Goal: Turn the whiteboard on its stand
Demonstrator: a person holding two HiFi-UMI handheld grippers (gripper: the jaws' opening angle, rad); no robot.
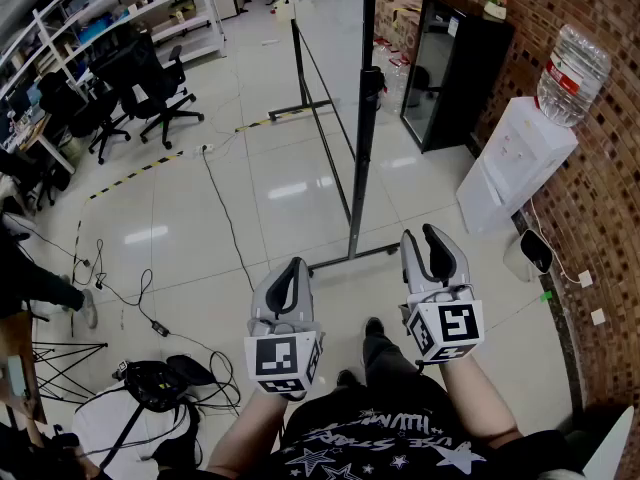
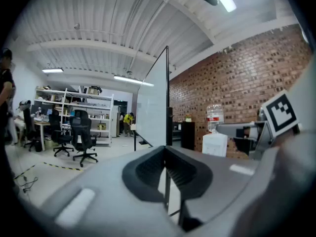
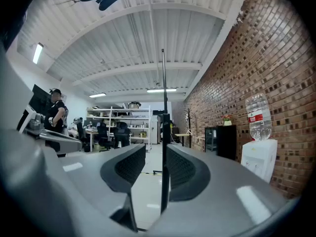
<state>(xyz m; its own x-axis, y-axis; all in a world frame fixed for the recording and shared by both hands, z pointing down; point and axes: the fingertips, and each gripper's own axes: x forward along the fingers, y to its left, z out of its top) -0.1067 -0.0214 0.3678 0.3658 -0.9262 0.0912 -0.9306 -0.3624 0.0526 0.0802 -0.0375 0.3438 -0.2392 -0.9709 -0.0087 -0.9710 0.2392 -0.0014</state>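
The left claw (image 1: 292,266) is hovering pinched together and empty at lower centre, the right claw (image 1: 422,234) gaping narrowly on nothing, both facing the whiteboard (image 1: 335,28) on its stand (image 1: 360,168).

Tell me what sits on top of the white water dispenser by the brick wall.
An upturned clear water bottle with a red label stands on the water dispenser. Its neck is sunk into the dispenser's top, so the mouth is hidden.
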